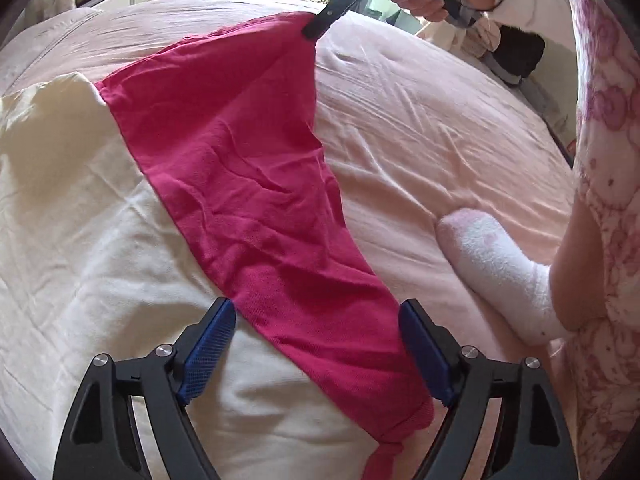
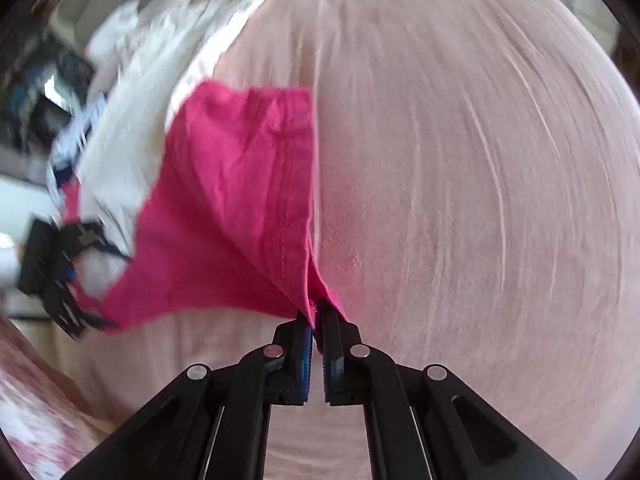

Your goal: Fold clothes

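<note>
In the left wrist view, we see the magenta garment (image 1: 248, 184) stretched diagonally across the pink bed sheet (image 1: 420, 128) and a cream blanket (image 1: 72, 220), from upper centre to the bottom of the frame. Our left gripper (image 1: 318, 316) stands wide apart, its blue pads (image 1: 212, 344) on either side of the near end, grasping nothing. At the top, the right gripper (image 1: 316, 28) pinches the far corner. We judge this the spreading step; next the left must close on the near corner. A white-socked foot (image 1: 500, 272) at lower right lies beside the cloth.

In the right wrist view, our right gripper (image 2: 316, 320) is clamped on the garment's hem (image 2: 224, 200), which hangs toward the left, blurred.
</note>
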Tool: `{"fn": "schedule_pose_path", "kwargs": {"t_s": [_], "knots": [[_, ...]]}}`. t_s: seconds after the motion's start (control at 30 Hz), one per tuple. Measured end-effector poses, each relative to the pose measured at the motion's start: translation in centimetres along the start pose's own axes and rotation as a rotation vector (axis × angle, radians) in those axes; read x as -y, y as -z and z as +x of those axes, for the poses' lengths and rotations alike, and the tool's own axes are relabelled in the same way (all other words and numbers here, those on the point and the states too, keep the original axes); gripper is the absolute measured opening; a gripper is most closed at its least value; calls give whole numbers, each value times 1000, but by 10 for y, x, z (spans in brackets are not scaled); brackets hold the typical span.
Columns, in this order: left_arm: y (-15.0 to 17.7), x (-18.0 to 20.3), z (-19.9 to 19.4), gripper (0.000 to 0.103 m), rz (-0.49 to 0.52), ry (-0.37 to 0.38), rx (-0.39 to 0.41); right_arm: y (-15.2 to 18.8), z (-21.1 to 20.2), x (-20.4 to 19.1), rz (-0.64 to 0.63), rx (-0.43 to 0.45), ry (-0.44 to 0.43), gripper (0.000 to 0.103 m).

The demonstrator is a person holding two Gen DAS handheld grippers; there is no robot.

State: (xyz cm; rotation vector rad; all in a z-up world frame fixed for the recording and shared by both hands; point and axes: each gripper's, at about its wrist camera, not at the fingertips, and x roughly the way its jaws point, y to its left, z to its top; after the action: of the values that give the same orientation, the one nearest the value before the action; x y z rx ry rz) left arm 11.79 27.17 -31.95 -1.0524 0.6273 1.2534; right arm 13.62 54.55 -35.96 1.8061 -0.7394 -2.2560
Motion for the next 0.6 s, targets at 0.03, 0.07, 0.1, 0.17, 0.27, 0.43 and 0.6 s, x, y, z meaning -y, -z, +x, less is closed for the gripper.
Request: {"fn": "schedule_pose_path", "kwargs": {"t_s": [0.03, 0.07, 0.1, 0.17, 0.27, 0.43, 0.6], "knots": [[-3, -6, -6, 83, -39, 12, 32, 0, -13, 3, 47, 66, -38, 1], [-9, -12, -12, 83, -62, 4, 72, 1, -26, 7, 94, 132, -76, 2], [-15, -17, -17, 83, -84, -6, 112, 0, -36, 7, 120, 183, -98, 3], [-20, -26, -20, 83, -110, -15, 135, -9, -29, -25, -16, 155, 0, 9], [-17, -34, -13, 83, -120, -14, 73, -22, -2, -32, -62, 13, 49, 20], [-12, -49, -1, 83, -137, -12, -30, 4, 2, 62, 214, -71, 29, 16], [-19, -50, -21, 83, -155, -12, 105, -9, -54, 54, 196, 173, 206, 25]]}}
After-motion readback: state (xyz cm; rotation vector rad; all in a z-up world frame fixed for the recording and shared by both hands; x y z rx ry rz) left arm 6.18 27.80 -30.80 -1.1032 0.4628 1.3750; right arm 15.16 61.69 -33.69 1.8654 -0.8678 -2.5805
